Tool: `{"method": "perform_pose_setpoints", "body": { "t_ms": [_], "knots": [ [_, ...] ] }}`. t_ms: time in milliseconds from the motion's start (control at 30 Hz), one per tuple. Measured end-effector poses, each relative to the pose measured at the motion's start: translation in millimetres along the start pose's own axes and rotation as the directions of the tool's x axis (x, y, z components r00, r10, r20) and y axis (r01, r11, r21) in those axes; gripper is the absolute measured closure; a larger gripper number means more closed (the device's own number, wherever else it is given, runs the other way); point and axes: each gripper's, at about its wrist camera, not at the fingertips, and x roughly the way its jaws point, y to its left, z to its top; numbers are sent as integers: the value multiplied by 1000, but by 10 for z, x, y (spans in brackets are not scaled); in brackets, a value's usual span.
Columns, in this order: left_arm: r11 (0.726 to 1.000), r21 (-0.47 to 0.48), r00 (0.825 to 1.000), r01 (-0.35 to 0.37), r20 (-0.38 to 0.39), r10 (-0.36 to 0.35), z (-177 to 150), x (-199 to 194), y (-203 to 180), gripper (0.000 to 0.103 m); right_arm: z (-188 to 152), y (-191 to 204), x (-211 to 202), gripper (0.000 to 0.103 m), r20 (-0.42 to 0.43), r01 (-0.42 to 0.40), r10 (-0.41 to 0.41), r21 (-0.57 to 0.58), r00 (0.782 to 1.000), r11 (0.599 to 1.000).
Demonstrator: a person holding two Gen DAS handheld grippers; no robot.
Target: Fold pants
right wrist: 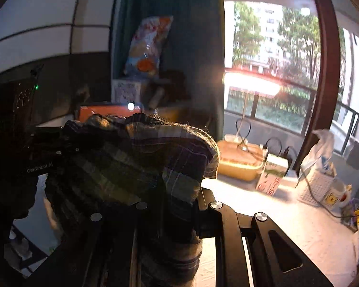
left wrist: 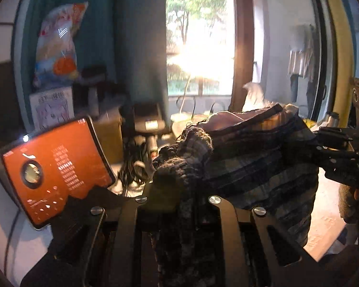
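The pants point(left wrist: 251, 157) are dark plaid flannel, bunched and lifted above the table between both grippers. My left gripper point(left wrist: 179, 191) is shut on one end of the cloth, which drapes over and hides its fingertips. The right gripper shows at the right edge of the left wrist view point(left wrist: 332, 157), clamped on the other end. In the right wrist view the pants point(right wrist: 136, 162) hang over my right gripper point(right wrist: 174, 203), which is shut on the fabric. The left gripper point(right wrist: 47, 153) grips the cloth at the left.
An orange device point(left wrist: 55, 174) stands at the left on the white table point(right wrist: 287, 227). A yellow tub point(right wrist: 239, 162), a small carton point(right wrist: 271, 174), a white basket point(right wrist: 316, 186), cables and a window lie behind. A snack bag point(left wrist: 57, 45) leans on the teal curtain.
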Motion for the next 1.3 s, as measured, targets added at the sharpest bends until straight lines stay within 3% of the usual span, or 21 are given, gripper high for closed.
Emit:
{"method": "perform_pose_setpoints", "body": {
  "t_ms": [367, 833, 967, 1100, 1167, 1300],
  "knots": [
    [1000, -1, 986, 12, -165, -12, -95, 983, 236, 87, -138, -390, 1007, 85, -138, 11, 1, 93, 990, 996],
    [999, -40, 951, 15, -307, -26, -263, 1561, 444, 84, -404, -671, 1820, 85, -263, -12, 60, 177, 963, 984],
    [998, -70, 940, -1, -340, -22, -301, 1655, 518, 76, -476, -757, 1974, 84, -296, -13, 74, 205, 952, 979],
    [994, -106, 932, -39, -363, -2, -289, 1649, 574, 63, -519, -817, 2052, 61, -324, 22, 50, 215, 945, 976],
    [994, -94, 938, -56, -345, 20, -243, 1553, 546, 62, -527, -850, 2036, 59, -329, 24, 56, 232, 943, 972],
    [989, -80, 944, -124, -317, 93, -197, 1418, 559, 45, -509, -865, 1996, 57, -332, 45, 32, 223, 943, 974]
  ]
}}
